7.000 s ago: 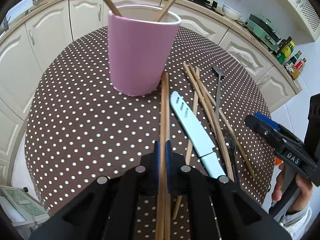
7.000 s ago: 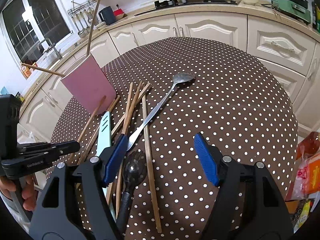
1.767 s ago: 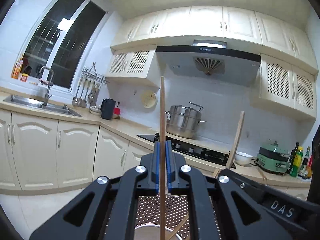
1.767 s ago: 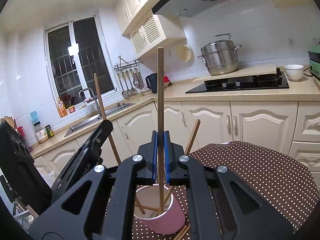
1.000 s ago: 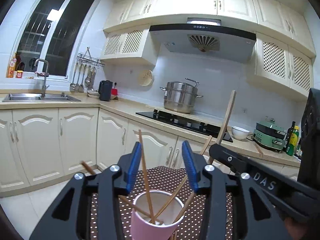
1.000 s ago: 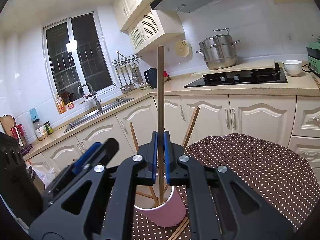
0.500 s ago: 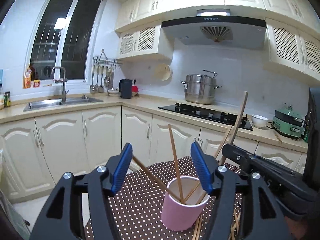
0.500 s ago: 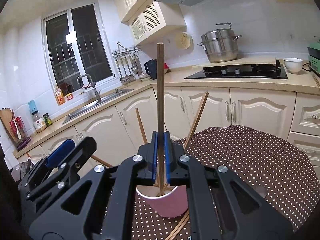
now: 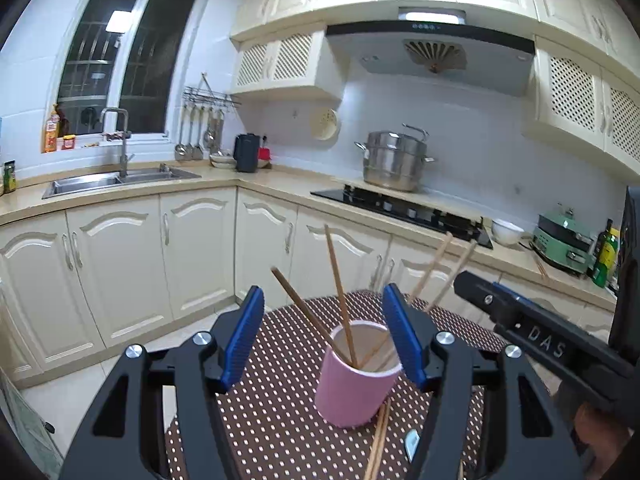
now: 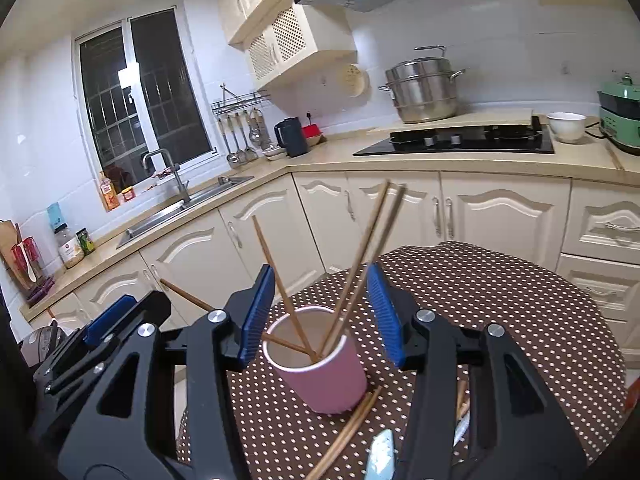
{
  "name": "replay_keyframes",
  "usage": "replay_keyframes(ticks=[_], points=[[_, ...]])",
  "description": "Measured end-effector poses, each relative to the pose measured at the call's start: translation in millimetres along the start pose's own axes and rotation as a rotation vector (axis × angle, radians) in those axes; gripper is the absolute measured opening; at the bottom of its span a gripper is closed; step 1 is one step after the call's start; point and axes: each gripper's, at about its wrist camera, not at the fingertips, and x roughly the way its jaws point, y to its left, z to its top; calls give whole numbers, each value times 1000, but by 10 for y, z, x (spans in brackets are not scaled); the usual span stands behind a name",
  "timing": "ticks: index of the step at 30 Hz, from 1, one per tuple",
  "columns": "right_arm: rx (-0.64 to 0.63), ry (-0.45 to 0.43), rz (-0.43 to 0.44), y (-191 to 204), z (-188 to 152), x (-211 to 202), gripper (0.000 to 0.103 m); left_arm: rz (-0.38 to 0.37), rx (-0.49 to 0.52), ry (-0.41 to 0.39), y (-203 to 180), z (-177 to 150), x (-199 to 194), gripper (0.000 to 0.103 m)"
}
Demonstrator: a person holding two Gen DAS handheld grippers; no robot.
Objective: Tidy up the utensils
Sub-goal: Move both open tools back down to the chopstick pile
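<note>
above the pink cup (image 10: 320, 364), each hand-held gripper (image 10: 322, 312) gapes, jaws just parted, empty.

The pale blue knife blade (image 10: 382, 456) is getting cut off by the bottom edge, the loose wooden chopsticks (image 10: 344, 432) too, and the black gripper frames are hiding most of the brown dotted tablecloth (image 10: 500, 296).

Cup (image 10: 326, 376): stands upright on the bench (image 10: 500, 320), before the cabinets (image 10: 500, 216). Chopsticks in cup (image 10: 360, 256): several, leaning out over its rim to both sides. Loose chopsticks (image 10: 348, 432): flat on the bench at the cup's near side, touching its base. Knife (image 10: 380, 456): on the bench right of those. Steamer pot (image 10: 424, 88): on the counter behind, right of the sink (image 10: 180, 208).
</note>
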Motion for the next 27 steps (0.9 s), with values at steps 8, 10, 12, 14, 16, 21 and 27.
replay_keyframes(ticks=[8, 10, 12, 14, 16, 21, 27], points=[[20, 98, -59, -359, -179, -200, 53, -80, 127, 373, -159, -326, 337, 61], [29, 135, -71, -459, -260, -227, 54, -53, 196, 450, -204, -490, 445, 61], [32, 182, -83, -556, -357, -227, 54, -68, 252, 538, -255, -673, 557, 61], [39, 222, -94, -615, -437, -221, 54, -97, 263, 609, -272, -808, 641, 61], [44, 267, -104, -687, -555, -213, 54, -89, 284, 671, -292, -956, 741, 61], [62, 336, -120, -834, -743, -193, 55, -66, 304, 755, -306, -1172, 912, 61], [89, 385, -126, -989, -914, -181, 56, -49, 332, 786, -327, -1273, 1040, 61]])
